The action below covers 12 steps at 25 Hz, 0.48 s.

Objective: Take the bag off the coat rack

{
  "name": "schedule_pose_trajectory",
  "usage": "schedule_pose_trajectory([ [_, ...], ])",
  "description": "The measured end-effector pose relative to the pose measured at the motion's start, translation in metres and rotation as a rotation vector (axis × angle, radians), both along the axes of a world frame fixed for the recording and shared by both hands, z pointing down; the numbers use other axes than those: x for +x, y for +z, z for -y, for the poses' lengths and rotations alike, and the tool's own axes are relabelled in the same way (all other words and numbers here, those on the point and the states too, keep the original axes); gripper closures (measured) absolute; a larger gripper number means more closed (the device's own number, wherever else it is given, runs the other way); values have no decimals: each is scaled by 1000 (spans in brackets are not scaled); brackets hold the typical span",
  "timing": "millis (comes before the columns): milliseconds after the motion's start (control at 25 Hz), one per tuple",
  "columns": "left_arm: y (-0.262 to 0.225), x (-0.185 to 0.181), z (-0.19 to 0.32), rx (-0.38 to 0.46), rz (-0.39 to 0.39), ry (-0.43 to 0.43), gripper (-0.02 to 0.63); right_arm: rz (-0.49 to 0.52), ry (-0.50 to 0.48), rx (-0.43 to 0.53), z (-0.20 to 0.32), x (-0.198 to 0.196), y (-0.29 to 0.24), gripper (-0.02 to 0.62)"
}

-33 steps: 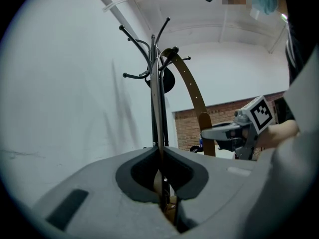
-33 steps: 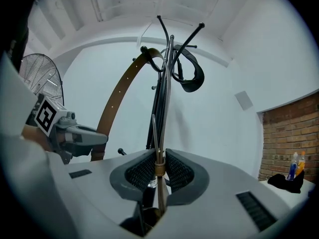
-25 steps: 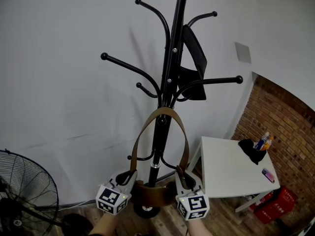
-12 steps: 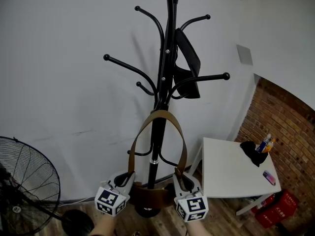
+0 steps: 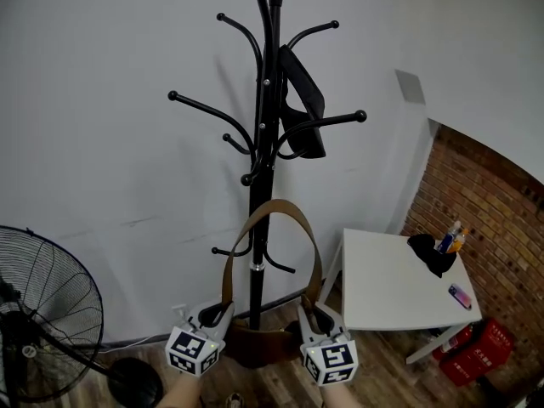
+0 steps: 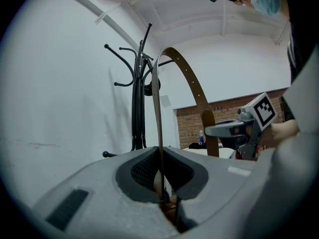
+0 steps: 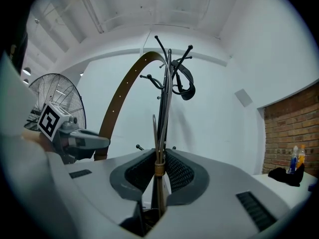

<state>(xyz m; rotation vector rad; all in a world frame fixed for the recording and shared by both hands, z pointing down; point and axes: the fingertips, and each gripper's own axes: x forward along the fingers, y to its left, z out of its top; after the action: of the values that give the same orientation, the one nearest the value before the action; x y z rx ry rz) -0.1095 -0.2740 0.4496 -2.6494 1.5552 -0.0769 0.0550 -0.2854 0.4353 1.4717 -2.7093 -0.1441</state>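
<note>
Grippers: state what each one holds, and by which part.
Both clamp the brown bag by its strap: left gripper on the left side, right gripper on the right.

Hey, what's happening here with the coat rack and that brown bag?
A person is working two grippers on the brown bag: the left gripper is shut on one end of its strap, the right gripper on the other. The strap arches up in front of the coat rack and looks clear of its hooks.

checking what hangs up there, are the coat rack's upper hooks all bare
No, a black item hangs from an upper hook of the coat rack, right of its pole.
</note>
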Motion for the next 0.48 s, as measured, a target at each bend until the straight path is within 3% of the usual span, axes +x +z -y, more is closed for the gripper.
schedule_pose_trajectory([
  [480,23,54,-53,-42,-6,54,588,-5,73,-40,-58,57,24,535],
])
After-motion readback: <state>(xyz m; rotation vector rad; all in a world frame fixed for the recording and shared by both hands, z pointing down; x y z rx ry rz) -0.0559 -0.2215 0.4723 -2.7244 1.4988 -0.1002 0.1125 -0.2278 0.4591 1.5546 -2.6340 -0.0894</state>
